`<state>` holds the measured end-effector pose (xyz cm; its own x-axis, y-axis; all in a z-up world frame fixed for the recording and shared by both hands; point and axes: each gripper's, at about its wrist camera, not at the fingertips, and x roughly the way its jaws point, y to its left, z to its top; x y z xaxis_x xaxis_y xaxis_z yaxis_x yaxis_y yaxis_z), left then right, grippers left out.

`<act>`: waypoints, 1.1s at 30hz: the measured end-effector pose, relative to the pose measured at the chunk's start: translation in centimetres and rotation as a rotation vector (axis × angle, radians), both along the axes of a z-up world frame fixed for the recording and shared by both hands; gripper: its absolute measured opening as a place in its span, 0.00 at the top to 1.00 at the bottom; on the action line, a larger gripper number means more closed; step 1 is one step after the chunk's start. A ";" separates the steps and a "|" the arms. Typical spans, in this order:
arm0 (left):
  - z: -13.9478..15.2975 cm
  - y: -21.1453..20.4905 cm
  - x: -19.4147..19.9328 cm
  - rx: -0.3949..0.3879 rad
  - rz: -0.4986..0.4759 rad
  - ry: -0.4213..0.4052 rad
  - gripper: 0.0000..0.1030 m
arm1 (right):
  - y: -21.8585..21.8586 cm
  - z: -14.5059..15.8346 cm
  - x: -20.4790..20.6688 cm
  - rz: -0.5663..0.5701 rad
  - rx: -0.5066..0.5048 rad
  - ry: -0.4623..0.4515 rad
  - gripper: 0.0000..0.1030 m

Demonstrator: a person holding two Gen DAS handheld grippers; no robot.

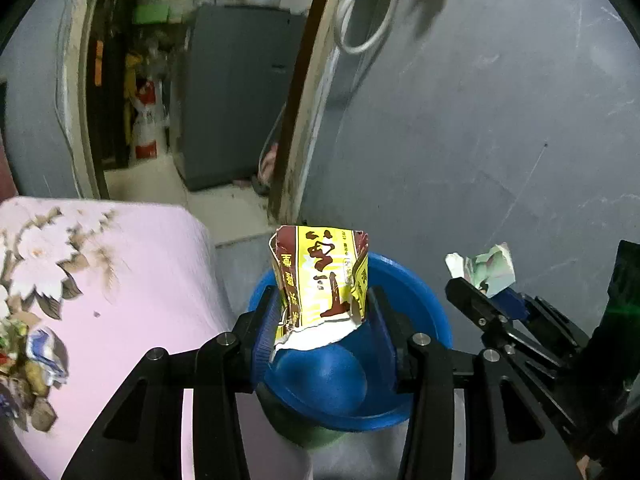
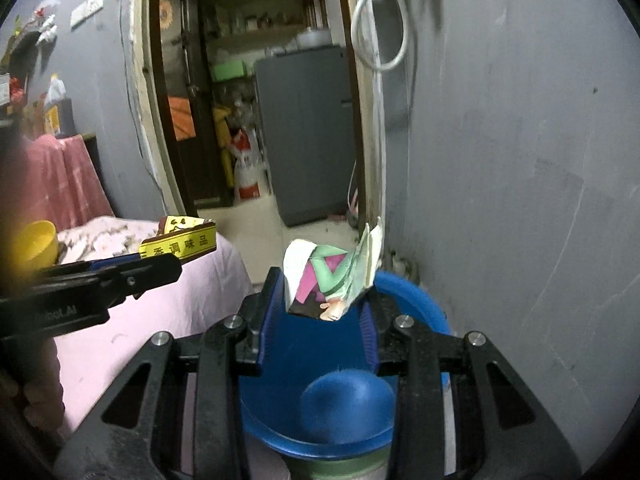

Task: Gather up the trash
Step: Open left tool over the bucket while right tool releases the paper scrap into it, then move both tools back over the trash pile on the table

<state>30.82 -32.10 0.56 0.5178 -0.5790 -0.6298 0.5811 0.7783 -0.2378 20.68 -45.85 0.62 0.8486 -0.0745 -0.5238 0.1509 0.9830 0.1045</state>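
Note:
My left gripper (image 1: 322,296) is shut on a torn yellow and brown seasoning packet (image 1: 320,276), held upright over the blue bin (image 1: 420,288). In the right wrist view the same packet (image 2: 184,240) sticks out of the left gripper (image 2: 172,260) above the bed's edge. My right gripper (image 2: 324,284) is shut on a crumpled paper (image 2: 332,276) printed in green and pink, just over the blue bin's rim (image 2: 416,296). From the left wrist view that right gripper (image 1: 476,284) and its paper (image 1: 488,268) sit to the right of the bin.
A bed with a pink floral sheet (image 1: 120,280) lies left of the bin, with a yellow bowl (image 2: 36,240) on it. A grey wall (image 1: 480,140) stands close on the right. Behind is a doorway with a grey fridge (image 1: 240,100). A white cable (image 1: 360,20) hangs above.

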 end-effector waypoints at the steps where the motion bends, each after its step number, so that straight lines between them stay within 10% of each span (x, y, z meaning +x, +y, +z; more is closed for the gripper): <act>1: -0.5 -0.1 0.2 0.011 0.000 0.013 0.62 | 0.0 -0.3 0.1 0.000 0.005 0.010 0.59; 18: -0.5 1.3 -0.1 0.007 0.030 0.007 0.55 | -0.4 -0.1 0.2 -0.039 0.024 0.032 0.46; 33: 6.5 12.6 -4.1 -0.126 0.249 -0.206 0.16 | 7.0 7.2 -3.0 0.023 -0.034 -0.214 0.16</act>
<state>26.70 -19.54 7.07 0.7617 -0.4857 -0.4289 0.4232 0.8741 -0.2383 17.66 -38.85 7.80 0.9417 -0.0687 -0.3293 0.1065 0.9895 0.0981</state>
